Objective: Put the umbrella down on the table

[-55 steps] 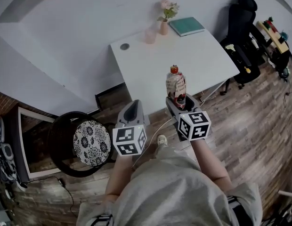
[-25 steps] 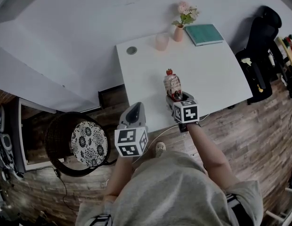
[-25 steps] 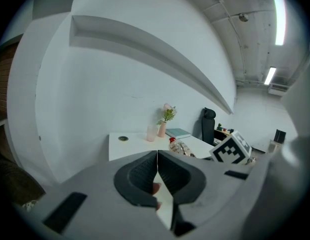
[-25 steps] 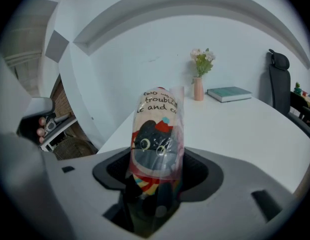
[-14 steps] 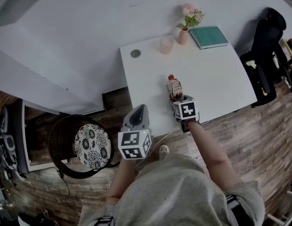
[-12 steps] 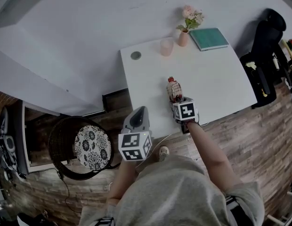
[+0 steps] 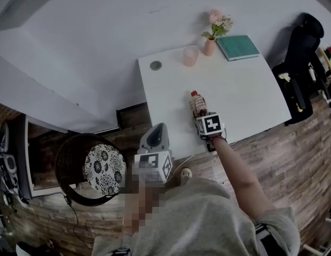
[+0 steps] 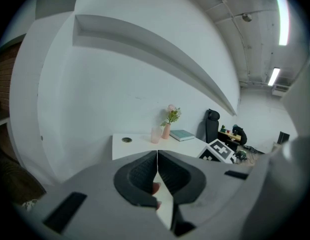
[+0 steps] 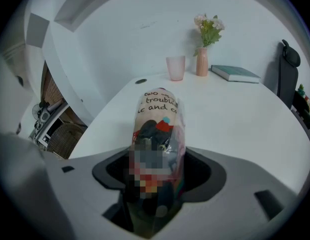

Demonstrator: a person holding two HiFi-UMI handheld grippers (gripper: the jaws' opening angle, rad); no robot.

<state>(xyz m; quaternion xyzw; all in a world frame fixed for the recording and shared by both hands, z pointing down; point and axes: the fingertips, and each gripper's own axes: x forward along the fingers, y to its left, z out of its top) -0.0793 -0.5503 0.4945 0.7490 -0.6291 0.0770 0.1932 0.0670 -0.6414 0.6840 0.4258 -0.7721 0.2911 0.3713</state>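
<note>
The right claw [image 7: 203, 117] is clamped on the folded umbrella [image 9: 159, 109] in its printed sleeve, over the white surface [image 7: 245, 84] near its front edge. The left claw [image 8: 157, 171] is pressed together, empty, short of that edge.

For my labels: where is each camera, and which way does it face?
Head view: on the head, steeply down at the white rectangular table; torso, left gripper, right gripper.
Left gripper view: rides it, faces the table; shut jaws.
Right gripper view: rides it, faces the table; jaws grip the folded printed umbrella.
Shared: the pale pink cup.
</note>
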